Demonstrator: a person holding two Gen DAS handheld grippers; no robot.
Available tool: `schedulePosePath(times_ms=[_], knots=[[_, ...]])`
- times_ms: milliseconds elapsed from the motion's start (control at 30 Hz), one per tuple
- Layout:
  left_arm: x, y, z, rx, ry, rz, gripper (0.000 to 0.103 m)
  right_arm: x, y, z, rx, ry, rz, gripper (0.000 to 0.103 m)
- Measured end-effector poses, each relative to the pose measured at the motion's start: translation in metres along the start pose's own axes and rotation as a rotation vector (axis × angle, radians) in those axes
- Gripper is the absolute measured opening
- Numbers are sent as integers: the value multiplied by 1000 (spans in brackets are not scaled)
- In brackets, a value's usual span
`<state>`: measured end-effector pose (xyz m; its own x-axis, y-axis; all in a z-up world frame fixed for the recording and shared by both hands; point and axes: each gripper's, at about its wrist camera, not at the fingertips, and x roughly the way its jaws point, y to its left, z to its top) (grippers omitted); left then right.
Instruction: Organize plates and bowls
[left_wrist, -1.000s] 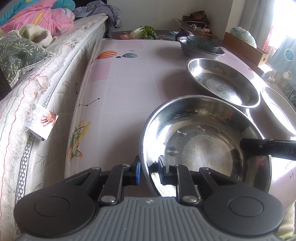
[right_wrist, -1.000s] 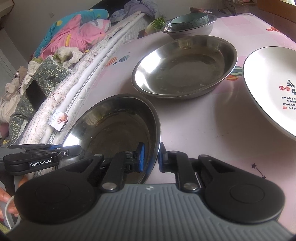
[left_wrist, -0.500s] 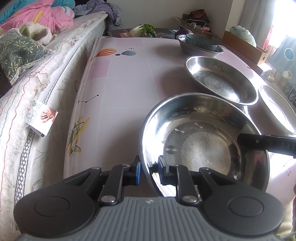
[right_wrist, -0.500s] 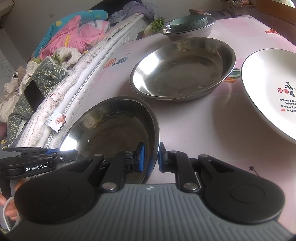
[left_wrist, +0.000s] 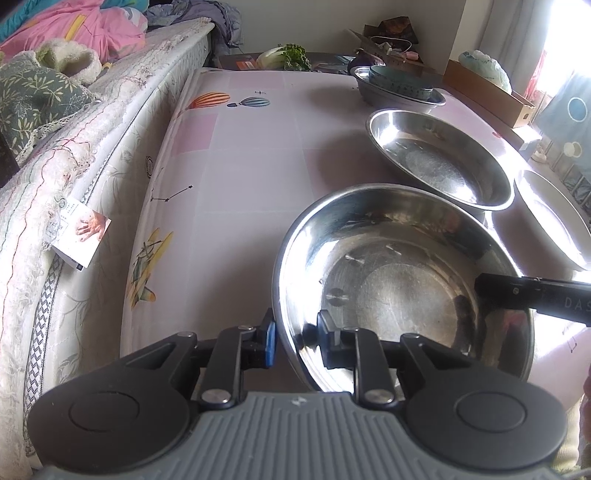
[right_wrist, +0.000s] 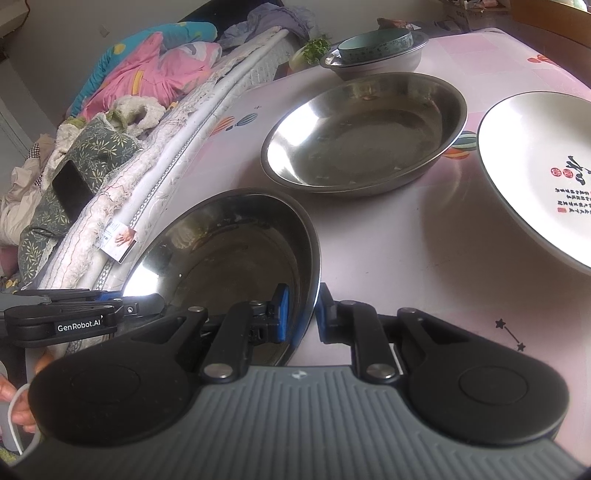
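Note:
A round steel bowl is held near the table's front edge by both grippers. My left gripper is shut on its near-left rim. My right gripper is shut on its right rim; the bowl fills the lower left of the right wrist view. A second, wider steel bowl rests on the table just beyond. A white plate with red and black writing lies to the right. A small teal bowl sits inside a steel bowl at the far end.
The table has a pink cloth with balloon prints. A mattress edge with bedding runs along its left side. Greens and a cardboard box sit at the far end.
The held steel bowl has shifted slightly forward, toward the second steel bowl, with both grippers still clamped on its rim.

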<state>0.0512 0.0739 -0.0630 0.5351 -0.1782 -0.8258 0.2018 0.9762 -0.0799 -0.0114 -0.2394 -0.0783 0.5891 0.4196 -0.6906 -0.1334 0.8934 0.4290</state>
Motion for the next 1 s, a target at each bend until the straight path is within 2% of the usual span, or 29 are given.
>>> schedulePosePath(times_ms=[1000], knots=[[-6, 4, -6, -50, -4, -56, 23, -3, -3, -3, 32, -17, 10, 16]])
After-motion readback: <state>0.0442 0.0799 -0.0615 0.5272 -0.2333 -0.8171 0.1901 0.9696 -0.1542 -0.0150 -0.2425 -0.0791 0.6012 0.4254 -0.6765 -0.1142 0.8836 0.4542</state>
